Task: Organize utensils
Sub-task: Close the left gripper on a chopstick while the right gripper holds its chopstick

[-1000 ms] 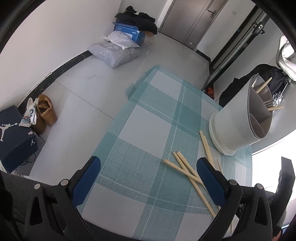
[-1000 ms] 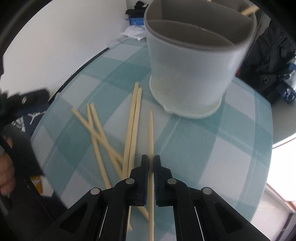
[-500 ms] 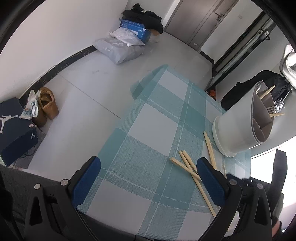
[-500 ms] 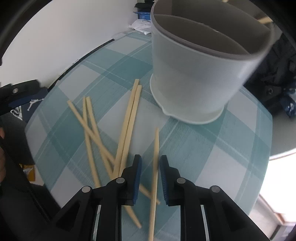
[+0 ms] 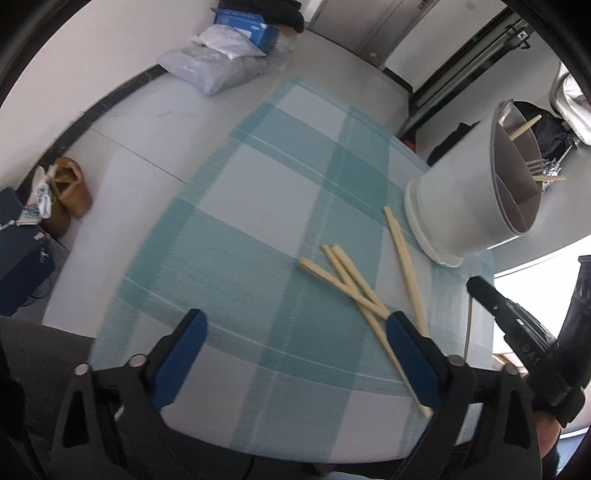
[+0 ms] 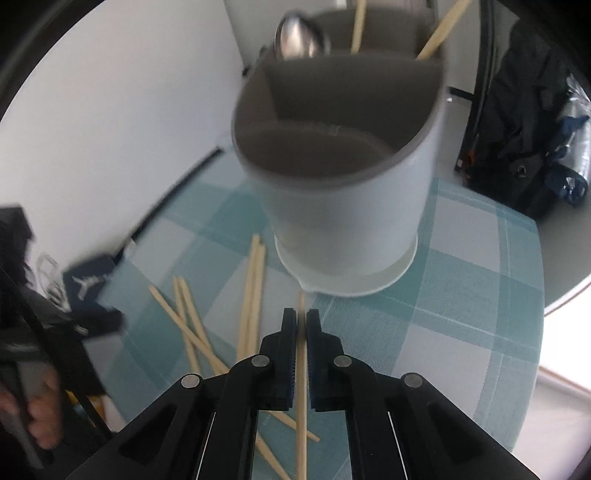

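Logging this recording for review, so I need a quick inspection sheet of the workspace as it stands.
Surface: teal plaid tablecloth over the table.
Job's things: white utensil holder with chopsticks and a spoon in its back compartments; loose chopsticks lying crossed beside it.
Clutter: nothing seen on the table.
Grippers: right gripper shut on one chopstick; left gripper open, holding nothing.
Cables: nothing seen.
Surroundings: bags and shoes on the floor, backpack behind.

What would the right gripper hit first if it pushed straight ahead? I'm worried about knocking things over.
Probably the white utensil holder. The right gripper, shut on a chopstick, points at its lower wall, and the stick's tip already looks near the base, though blur leaves depth unclear.
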`<state>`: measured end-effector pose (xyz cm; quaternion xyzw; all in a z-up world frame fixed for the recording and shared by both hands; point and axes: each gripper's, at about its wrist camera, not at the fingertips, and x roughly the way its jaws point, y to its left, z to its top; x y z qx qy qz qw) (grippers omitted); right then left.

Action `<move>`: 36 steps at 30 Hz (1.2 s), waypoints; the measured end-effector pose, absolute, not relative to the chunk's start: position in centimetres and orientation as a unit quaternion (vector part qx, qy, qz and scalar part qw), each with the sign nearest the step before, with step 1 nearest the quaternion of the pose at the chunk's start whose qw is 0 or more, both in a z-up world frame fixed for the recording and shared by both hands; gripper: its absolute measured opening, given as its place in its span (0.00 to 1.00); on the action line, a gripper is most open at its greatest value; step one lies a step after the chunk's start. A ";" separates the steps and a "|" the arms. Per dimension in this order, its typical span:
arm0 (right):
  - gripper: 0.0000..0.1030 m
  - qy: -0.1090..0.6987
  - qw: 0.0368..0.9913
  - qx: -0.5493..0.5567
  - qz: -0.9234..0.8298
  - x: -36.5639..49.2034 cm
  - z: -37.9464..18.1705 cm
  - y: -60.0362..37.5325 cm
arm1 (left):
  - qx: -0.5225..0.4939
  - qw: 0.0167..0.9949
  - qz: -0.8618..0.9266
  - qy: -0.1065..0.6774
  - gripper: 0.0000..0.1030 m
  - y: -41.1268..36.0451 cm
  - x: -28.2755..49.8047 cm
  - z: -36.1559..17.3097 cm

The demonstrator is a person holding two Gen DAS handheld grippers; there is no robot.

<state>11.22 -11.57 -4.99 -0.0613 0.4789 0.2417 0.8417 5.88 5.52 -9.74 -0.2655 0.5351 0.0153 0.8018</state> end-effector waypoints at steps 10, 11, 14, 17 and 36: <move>0.04 0.419 0.866 0.000 0.271 10.4 -2.4 -13.3 | -0.314 0.776 0.054 0.544 0.68 6.0 7.7 -9.9; 0.04 0.415 0.868 0.001 0.274 10.2 -2.0 -13.7 | -0.315 0.774 0.060 0.546 0.65 6.0 7.7 -9.9; 0.04 0.396 0.874 -0.001 0.283 10.2 0.0 -14.9 | -0.326 0.764 0.081 0.551 0.61 6.2 8.0 -9.9; 0.04 0.396 0.871 0.015 0.290 10.6 -0.3 -15.4 | -0.328 0.753 0.112 0.560 0.56 5.9 8.5 -9.8; 0.04 0.373 0.877 0.040 0.300 8.9 0.3 -16.1 | -0.281 0.707 0.231 0.607 0.25 3.5 11.1 -10.0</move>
